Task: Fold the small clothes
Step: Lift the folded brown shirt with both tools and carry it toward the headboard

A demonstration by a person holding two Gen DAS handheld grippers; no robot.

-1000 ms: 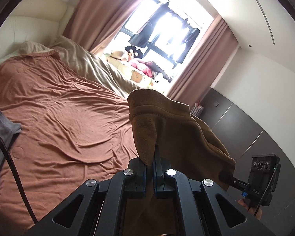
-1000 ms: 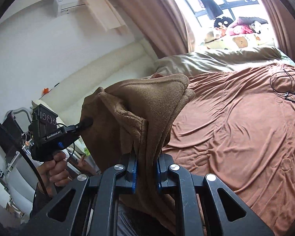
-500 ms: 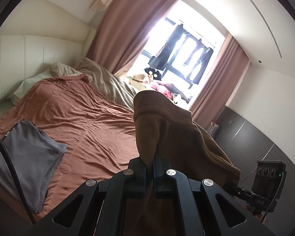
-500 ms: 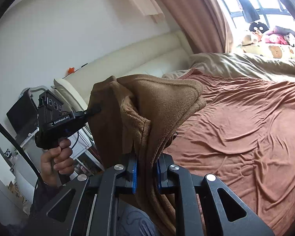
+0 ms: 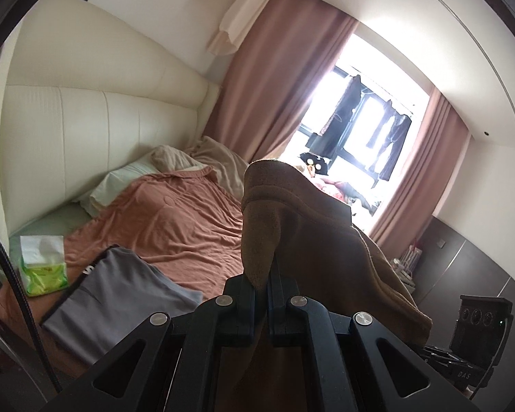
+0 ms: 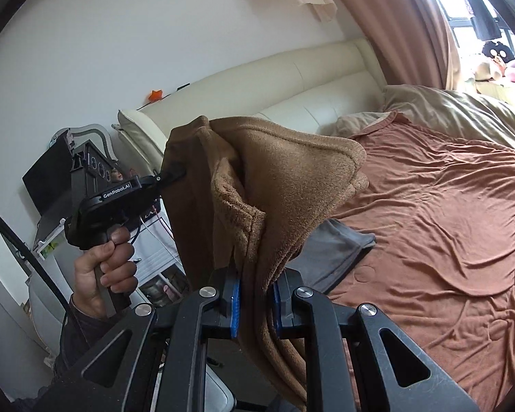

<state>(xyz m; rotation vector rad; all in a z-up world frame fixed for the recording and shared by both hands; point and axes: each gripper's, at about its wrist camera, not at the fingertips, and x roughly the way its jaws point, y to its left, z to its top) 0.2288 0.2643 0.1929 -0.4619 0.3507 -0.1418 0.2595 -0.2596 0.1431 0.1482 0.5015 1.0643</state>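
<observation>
Brown fleece garment [image 5: 312, 240] hung in the air between the two claws, above the near edge of the bed [image 5: 175, 219] and clear of its rust-coloured cover. The left claw [image 5: 261, 281] was clamped on one corner of it, jaws pressed almost together with the cloth rising out of them. The right claw [image 6: 254, 295] was clamped on a thicker bunch of several layers, its blue pads [image 6: 235, 295] held slightly apart by the fabric.

On the bed, near its front edge, lay a grey garment [image 5: 116, 295], and just beside that, toward the headboard, a green tissue pack [image 5: 43, 264].

Several risks stood out. The fleece was bunched and doubled over rather than spread, so lowering it as it hung would likely trap a crease or leave it lopsided. The left claw held only a narrow tip, which might slip if the cloth were pulled taut. Setting it down too near the grey garment could overlap or drag that piece.
</observation>
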